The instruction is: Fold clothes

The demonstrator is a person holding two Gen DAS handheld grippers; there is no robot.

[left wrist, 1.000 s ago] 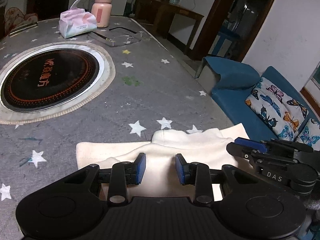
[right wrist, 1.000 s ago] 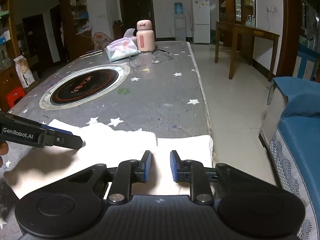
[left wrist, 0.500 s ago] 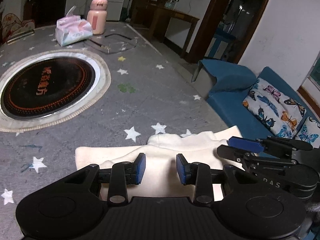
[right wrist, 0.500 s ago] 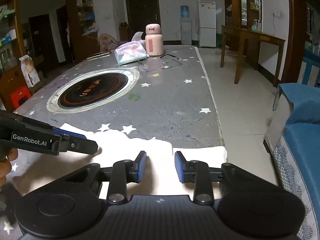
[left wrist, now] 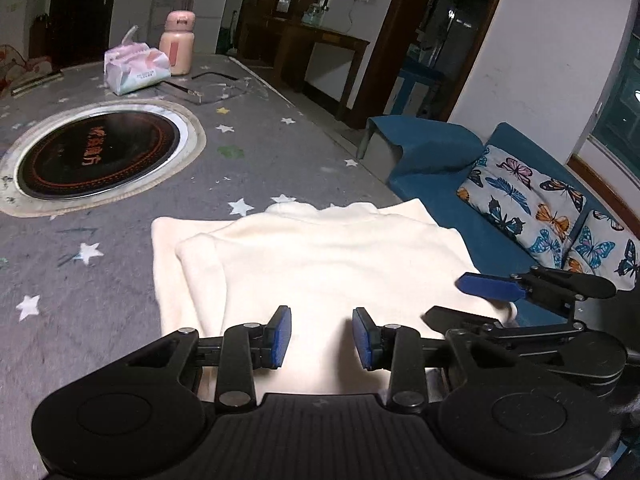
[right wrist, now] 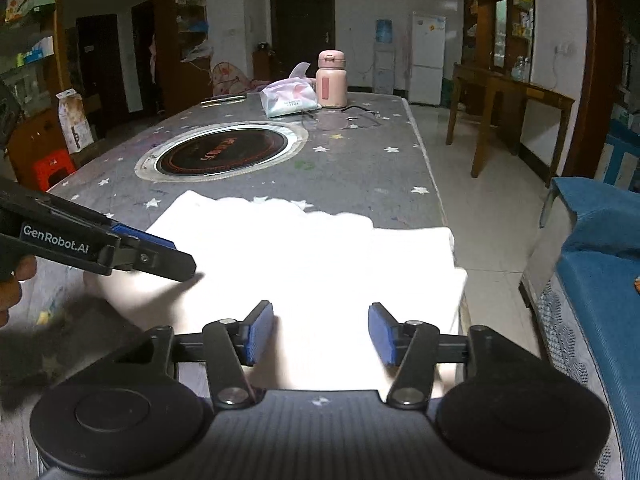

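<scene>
A cream garment (left wrist: 328, 256) lies folded on the grey star-patterned table, collar at its far edge; it also shows in the right wrist view (right wrist: 320, 256), washed out white. My left gripper (left wrist: 322, 340) is open and empty above the garment's near edge. My right gripper (right wrist: 320, 334) is open wider and empty over the garment's near right part. The right gripper shows in the left wrist view (left wrist: 472, 300) at the garment's right edge. The left gripper's fingers (right wrist: 160, 256) show over the garment's left side in the right wrist view.
A round black induction cooktop (left wrist: 96, 156) is set into the table beyond the garment. A tissue pack (left wrist: 136, 70), a pink flask (left wrist: 178, 48) and glasses (left wrist: 212, 88) sit at the far end. The table's right edge drops beside a blue sofa (left wrist: 460, 184).
Both grippers have pulled back toward the near edge and risen, showing more of the garment. The right gripper's jaws have opened wider.
</scene>
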